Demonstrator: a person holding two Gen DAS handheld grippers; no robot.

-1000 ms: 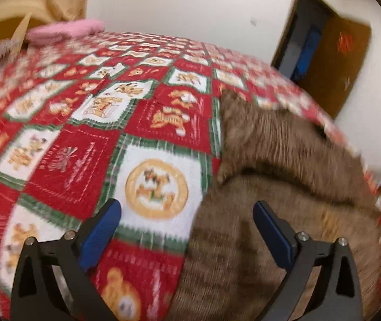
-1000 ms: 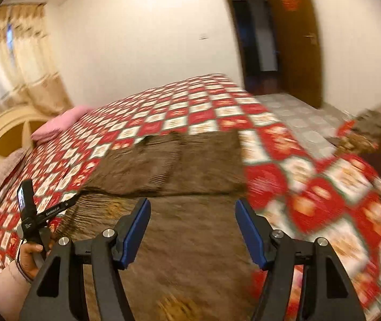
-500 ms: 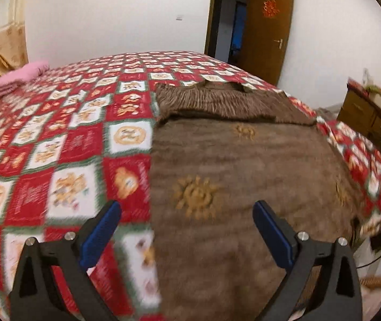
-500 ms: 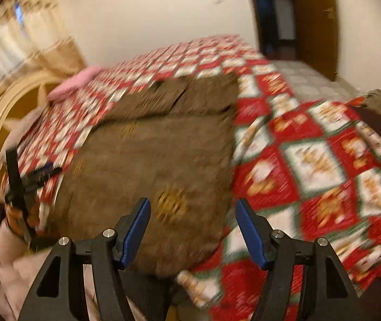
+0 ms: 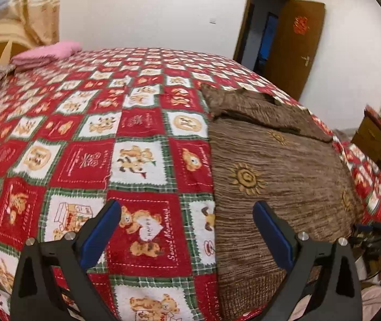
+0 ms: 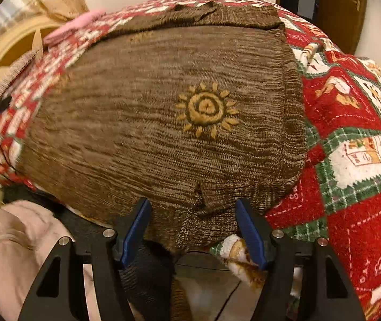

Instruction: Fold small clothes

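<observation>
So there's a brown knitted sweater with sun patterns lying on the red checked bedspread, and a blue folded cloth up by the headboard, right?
Not quite: the folded cloth by the headboard is pink, not blue, as the left wrist view shows. The rest holds: the brown sweater with its sun patterns lies on the red checked bedspread.

White walls (image 5: pixel 150 8); open brown door (image 5: pixel 294 45) far right; curtain (image 5: pixel 37 8) far left; wooden dresser (image 5: pixel 380 144) at right; cream headboard (image 6: pixel 11 53).
</observation>
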